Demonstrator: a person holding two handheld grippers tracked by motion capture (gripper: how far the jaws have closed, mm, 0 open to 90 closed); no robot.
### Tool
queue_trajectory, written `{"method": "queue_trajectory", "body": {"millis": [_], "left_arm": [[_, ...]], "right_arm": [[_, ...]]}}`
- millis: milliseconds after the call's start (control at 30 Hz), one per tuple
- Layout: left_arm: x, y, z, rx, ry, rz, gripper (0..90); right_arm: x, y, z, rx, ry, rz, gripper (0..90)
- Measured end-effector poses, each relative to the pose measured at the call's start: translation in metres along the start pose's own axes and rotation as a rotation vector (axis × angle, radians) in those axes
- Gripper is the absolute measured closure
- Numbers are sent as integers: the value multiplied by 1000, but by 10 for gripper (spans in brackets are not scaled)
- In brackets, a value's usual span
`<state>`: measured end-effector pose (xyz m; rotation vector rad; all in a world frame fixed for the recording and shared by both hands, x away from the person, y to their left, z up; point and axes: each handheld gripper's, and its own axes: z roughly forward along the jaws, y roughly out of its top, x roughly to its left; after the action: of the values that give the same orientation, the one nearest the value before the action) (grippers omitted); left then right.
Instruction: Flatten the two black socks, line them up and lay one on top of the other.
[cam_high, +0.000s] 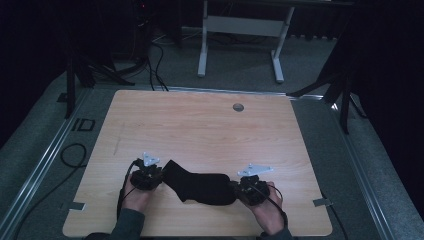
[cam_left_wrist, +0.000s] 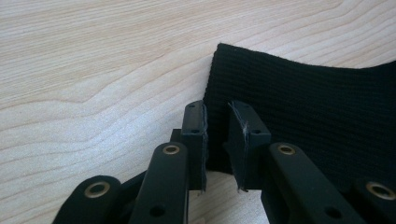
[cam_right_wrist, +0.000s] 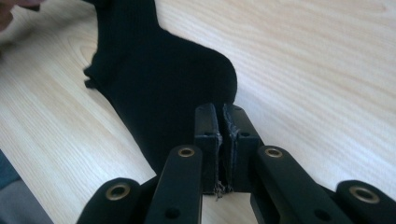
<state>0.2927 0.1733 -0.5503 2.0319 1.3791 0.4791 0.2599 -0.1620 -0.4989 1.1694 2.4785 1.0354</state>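
Observation:
A black sock (cam_high: 202, 187) lies stretched out on the wooden table (cam_high: 200, 125) between my two grippers, near the front edge. My left gripper (cam_high: 161, 175) is at its ribbed cuff end. In the left gripper view the cuff (cam_left_wrist: 303, 107) lies flat, and its corner sits between the jaws of the left gripper (cam_left_wrist: 217, 109), which stand slightly apart without pinching it. My right gripper (cam_high: 234, 189) is at the other end. In the right gripper view the right gripper (cam_right_wrist: 223, 109) is shut on the rounded end of the sock (cam_right_wrist: 159, 79).
A round cable hole (cam_high: 238, 107) sits near the table's far edge. Beyond the table stand white desk legs (cam_high: 202, 55) and dark stands, with cables (cam_high: 157, 70) on the floor. A hand (cam_right_wrist: 14, 7) shows at the sock's far end.

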Motion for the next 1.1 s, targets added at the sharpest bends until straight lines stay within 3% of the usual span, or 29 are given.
{"method": "queue_trajectory", "body": {"millis": [200, 433, 600, 733, 800, 1100], "left_arm": [[-2, 0, 0, 0, -2, 4, 770], [-2, 0, 0, 1, -1, 6, 770], [-2, 0, 0, -1, 1, 4, 770], [-2, 0, 0, 0, 0, 5, 769], [-3, 0, 0, 0, 1, 5, 769], [-5, 1, 2, -7, 9, 5, 751]], "right_arm": [[-7, -13, -2, 10, 0, 31, 831], [-19, -22, -8, -7, -39, 69, 758], [-11, -23, 5, 11, -14, 31, 752], [-5, -26, 22, 65, -33, -1, 753], [-5, -28, 29, 87, -65, -22, 753], [-13, -30, 38, 85, -70, -12, 746]]}}
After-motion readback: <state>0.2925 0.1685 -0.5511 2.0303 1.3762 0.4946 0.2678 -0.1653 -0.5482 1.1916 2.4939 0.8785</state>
